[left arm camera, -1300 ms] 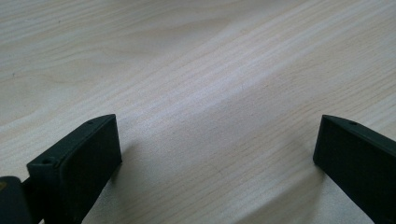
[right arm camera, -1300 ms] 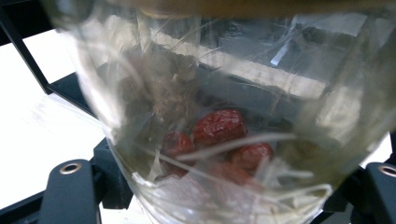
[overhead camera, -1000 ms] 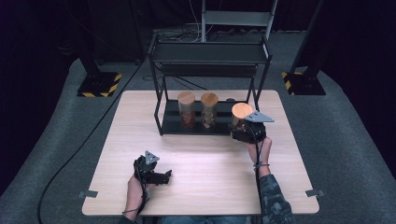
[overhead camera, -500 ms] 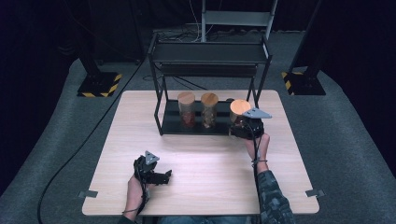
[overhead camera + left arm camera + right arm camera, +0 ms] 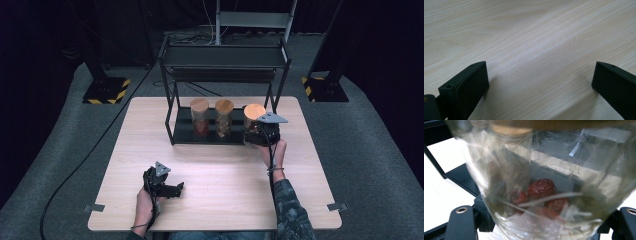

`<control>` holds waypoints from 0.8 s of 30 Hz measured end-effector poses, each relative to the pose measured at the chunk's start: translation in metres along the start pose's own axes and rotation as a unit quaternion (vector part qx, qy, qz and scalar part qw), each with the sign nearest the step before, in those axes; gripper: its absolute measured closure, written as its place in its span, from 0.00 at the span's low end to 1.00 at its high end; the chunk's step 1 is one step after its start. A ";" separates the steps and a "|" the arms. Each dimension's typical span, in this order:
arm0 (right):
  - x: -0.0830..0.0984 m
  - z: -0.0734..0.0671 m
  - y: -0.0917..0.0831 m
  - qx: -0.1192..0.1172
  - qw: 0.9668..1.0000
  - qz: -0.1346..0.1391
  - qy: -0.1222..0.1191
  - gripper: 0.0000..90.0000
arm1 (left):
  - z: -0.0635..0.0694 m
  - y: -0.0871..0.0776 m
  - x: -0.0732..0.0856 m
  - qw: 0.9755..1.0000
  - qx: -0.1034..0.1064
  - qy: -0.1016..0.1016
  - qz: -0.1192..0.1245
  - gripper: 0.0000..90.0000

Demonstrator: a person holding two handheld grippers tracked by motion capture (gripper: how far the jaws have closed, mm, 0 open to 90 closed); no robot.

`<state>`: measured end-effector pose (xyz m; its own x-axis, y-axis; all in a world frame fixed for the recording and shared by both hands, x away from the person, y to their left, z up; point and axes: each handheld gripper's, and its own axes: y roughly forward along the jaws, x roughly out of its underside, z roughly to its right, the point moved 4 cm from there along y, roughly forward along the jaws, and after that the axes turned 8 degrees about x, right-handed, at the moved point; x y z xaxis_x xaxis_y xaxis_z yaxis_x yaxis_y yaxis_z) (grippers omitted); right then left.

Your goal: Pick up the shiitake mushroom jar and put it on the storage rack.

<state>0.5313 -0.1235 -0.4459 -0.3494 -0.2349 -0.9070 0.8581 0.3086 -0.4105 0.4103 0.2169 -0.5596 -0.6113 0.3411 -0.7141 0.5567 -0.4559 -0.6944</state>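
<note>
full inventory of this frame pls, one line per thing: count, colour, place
held glass jar: 1, clear, light wooden lid, red dried fruit inside; between the right gripper's jaws at the rack's right end
shelf jars: 2, clear with wooden lids, side by side on the rack's bottom shelf
rack: 1, black metal, two tiers, far half of the table
table: 1, light wood, centre
floor mat: 1, grey, under the table
stand bases: 2, black with yellow-black hazard stripes, left and right behind the table
metal frame: 1, grey, behind the rack
left gripper: 1, black, jaws open, resting on the near left of the table
right gripper: 1, black, shut on the jar
</note>
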 end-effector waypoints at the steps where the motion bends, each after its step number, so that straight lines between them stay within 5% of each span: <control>1: 0.000 0.000 0.001 0.000 1.000 -0.001 0.000 0.27 | 0.000 0.000 0.000 1.000 0.000 0.000 0.000 0.00; 24: -0.006 0.003 0.011 0.004 1.000 -0.006 0.003 0.27 | 0.000 0.000 0.000 1.000 0.000 0.001 -0.001 0.00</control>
<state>0.5439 -0.1218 -0.4444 -0.3620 -0.2327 -0.9027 0.8570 0.2980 -0.4205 0.4103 0.2171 -0.5595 -0.6113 0.3429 -0.7133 0.5560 -0.4554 -0.6954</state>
